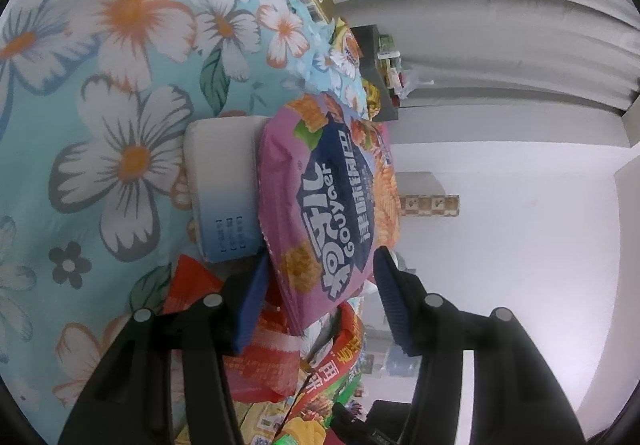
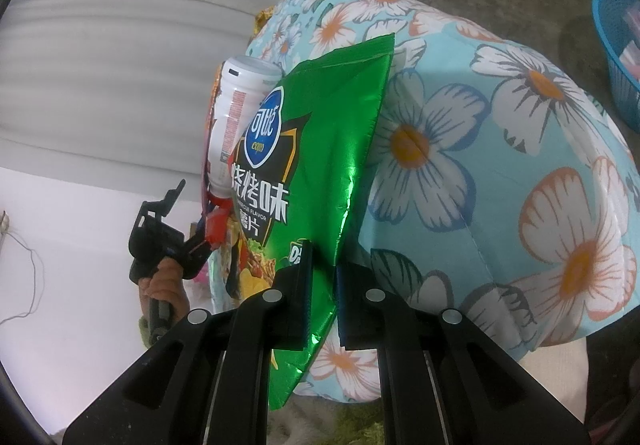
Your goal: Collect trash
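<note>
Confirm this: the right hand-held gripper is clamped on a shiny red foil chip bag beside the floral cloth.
Wrong colour. The right wrist view shows the right hand-held gripper clamped on a shiny green foil chip bag, beside the floral cloth.

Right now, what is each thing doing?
Shiny green foil chip bag: pinched between the right gripper fingers.
Pink foil snack bag: between the left gripper fingers, which stand open.
White plastic bottle: behind the green bag.
Blue plastic mesh basket: on the floor, holding something.
</note>
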Demonstrator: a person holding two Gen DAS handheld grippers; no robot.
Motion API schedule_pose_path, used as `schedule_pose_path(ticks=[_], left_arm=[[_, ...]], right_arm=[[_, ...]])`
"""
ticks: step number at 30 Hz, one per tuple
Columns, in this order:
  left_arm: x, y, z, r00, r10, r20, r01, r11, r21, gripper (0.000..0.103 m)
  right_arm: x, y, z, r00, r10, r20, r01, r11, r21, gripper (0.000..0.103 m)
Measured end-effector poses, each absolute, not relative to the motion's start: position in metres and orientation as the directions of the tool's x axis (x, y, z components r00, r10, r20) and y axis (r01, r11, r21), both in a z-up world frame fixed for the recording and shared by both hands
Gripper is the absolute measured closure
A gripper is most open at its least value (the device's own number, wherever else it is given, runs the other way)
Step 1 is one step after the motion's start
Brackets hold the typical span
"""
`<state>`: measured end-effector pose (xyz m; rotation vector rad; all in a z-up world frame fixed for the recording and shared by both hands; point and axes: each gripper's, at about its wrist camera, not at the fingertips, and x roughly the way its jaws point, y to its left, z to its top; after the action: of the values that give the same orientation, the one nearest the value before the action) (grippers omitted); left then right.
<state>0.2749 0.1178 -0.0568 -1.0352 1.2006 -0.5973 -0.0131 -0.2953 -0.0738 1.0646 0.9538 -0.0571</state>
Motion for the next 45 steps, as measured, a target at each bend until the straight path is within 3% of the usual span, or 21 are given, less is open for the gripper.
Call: schedule_pose_path(ticks=[5,12,16,21,25,32,36,39,41,45], left_arm=[[0.275,0.115,-0.057,0.299,-0.801,-0.519,-0.123,0.507,-0.853,0.082],[0.267,0.118,-0.044,0.351,-0.798,-0.49,-0.057,0.504,-0.862,0.089],[0.255,0.119,-0.006,0.449,-0.762,-0.467,0.08,0.555,-0.828,0.091],[0.207,0.102,0.065,0.554,-0.693,-0.461,0.386,0.705,-0.595,0.094],[0.151,0.079,0.096,0.524,-0.717,-0.46,0.57,0.697,-0.436,0.097],[0.064,0.003,0.079,0.407,-0.713,-0.57,0.797,0.583,-0.16,0.097],[0.053,-0.029,0.04,0.28,-0.695,-0.662,0.829,0.523,-0.198,0.095],[0.053,-0.043,0.018,0.186,-0.654,-0.733,0.832,0.502,-0.236,0.074],[0.054,-0.043,0.015,0.165,-0.656,-0.736,0.829,0.497,-0.257,0.063],[0.07,-0.023,0.027,0.155,-0.722,-0.674,0.784,0.505,-0.361,0.053]], right_arm=[[-0.014,-0.295,-0.074,0.616,0.388,-0.686,0.466,0.523,0.714,0.095],[-0.014,-0.295,-0.074,0.615,0.388,-0.686,0.467,0.522,0.714,0.095],[-0.014,-0.295,-0.074,0.615,0.388,-0.686,0.467,0.522,0.713,0.095],[-0.014,-0.295,-0.074,0.615,0.388,-0.687,0.467,0.523,0.713,0.095],[-0.012,-0.295,-0.07,0.619,0.382,-0.686,0.452,0.54,0.71,0.095],[-0.013,-0.294,-0.065,0.628,0.371,-0.684,0.439,0.557,0.705,0.096],[-0.016,-0.293,-0.066,0.628,0.368,-0.686,0.443,0.556,0.704,0.096],[-0.015,-0.292,-0.065,0.628,0.365,-0.687,0.445,0.556,0.702,0.096],[-0.016,-0.293,-0.065,0.631,0.361,-0.687,0.446,0.555,0.702,0.096],[-0.022,-0.298,-0.066,0.638,0.357,-0.682,0.454,0.542,0.707,0.096]])
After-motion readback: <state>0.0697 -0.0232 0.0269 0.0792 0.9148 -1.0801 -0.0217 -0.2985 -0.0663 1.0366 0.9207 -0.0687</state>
